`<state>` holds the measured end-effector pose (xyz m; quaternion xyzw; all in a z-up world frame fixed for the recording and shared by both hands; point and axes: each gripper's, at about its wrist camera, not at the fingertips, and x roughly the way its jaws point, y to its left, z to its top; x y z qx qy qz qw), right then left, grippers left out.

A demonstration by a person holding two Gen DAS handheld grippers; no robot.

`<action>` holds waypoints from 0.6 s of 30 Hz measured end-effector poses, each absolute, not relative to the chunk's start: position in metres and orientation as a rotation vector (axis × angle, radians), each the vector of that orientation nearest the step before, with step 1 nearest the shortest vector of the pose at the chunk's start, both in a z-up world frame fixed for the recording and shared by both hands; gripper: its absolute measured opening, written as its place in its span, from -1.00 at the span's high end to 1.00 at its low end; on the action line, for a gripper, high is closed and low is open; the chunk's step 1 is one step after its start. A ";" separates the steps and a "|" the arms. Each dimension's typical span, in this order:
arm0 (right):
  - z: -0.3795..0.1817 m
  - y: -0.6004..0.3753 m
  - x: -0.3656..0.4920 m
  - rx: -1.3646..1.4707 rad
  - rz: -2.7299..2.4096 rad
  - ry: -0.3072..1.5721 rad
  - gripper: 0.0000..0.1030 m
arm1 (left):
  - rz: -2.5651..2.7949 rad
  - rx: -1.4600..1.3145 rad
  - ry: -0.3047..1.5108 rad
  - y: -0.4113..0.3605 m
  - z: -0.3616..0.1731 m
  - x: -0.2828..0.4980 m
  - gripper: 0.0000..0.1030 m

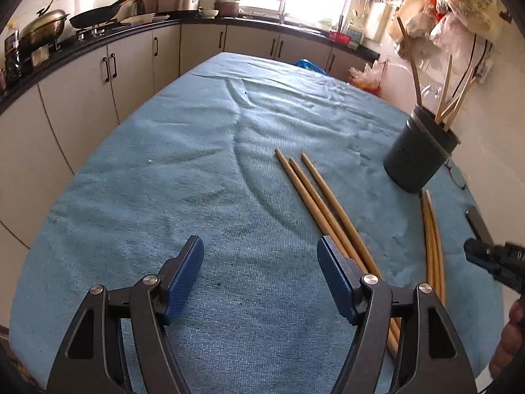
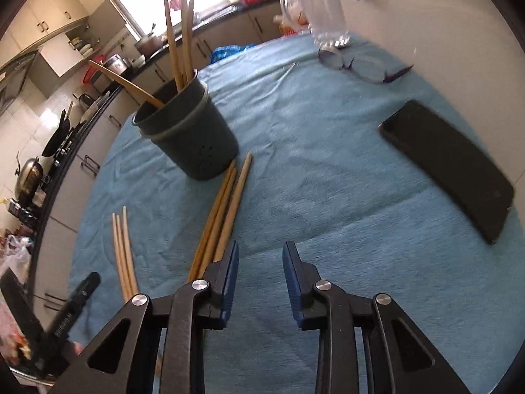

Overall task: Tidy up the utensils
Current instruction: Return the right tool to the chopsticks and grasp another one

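Three wooden chopsticks (image 1: 329, 197) lie side by side on the blue cloth (image 1: 164, 180); their near ends run under the right finger of my left gripper (image 1: 261, 246), outside its gap. That gripper is open wide, with only cloth between its fingers. A second bundle of chopsticks (image 1: 433, 246) (image 2: 231, 211) lies by the dark holder (image 1: 420, 157) (image 2: 193, 138), which has several chopsticks standing in it. My right gripper (image 2: 261, 249) is just right of this bundle, jaws narrowly apart with nothing between them. The first three chopsticks (image 2: 126, 252) show at the left of the right wrist view.
A black phone (image 2: 449, 170) lies on the cloth at the right. Purple glasses (image 2: 361, 62) and a clear jug (image 2: 325, 6) sit at the far edge. Kitchen counters with pans (image 1: 92, 16) run along the left. A white wall is close on the right.
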<state>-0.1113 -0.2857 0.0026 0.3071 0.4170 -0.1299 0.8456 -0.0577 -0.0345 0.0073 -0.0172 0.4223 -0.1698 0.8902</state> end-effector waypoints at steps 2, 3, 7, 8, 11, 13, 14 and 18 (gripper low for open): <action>0.001 -0.287 -0.102 0.679 -0.260 0.904 0.42 | -0.360 -0.041 0.883 -0.037 0.009 -0.058 -0.37; 0.000 -0.287 -0.097 0.687 -0.259 0.912 0.43 | -0.359 -0.046 0.884 -0.037 0.008 -0.057 -0.37; -0.002 -0.290 -0.077 0.712 -0.251 0.937 0.63 | -0.366 -0.069 0.894 -0.035 0.008 -0.055 -0.37; -0.003 -0.290 -0.071 0.714 -0.257 0.948 0.65 | -0.368 -0.070 0.894 -0.035 0.008 -0.055 -0.37; -0.005 -0.289 -0.057 0.693 -0.267 0.970 0.69 | -0.371 -0.066 0.895 -0.037 0.008 -0.054 -0.37; -0.007 -0.288 -0.051 0.691 -0.273 0.977 0.70 | -0.374 -0.062 0.896 -0.038 0.008 -0.054 -0.37; -0.009 -0.288 -0.048 0.688 -0.279 0.987 0.71 | -0.373 -0.058 0.897 -0.039 0.008 -0.054 -0.37; -0.010 -0.278 -0.037 0.619 -0.303 1.018 0.73 | -0.371 -0.053 0.901 -0.040 0.008 -0.054 -0.37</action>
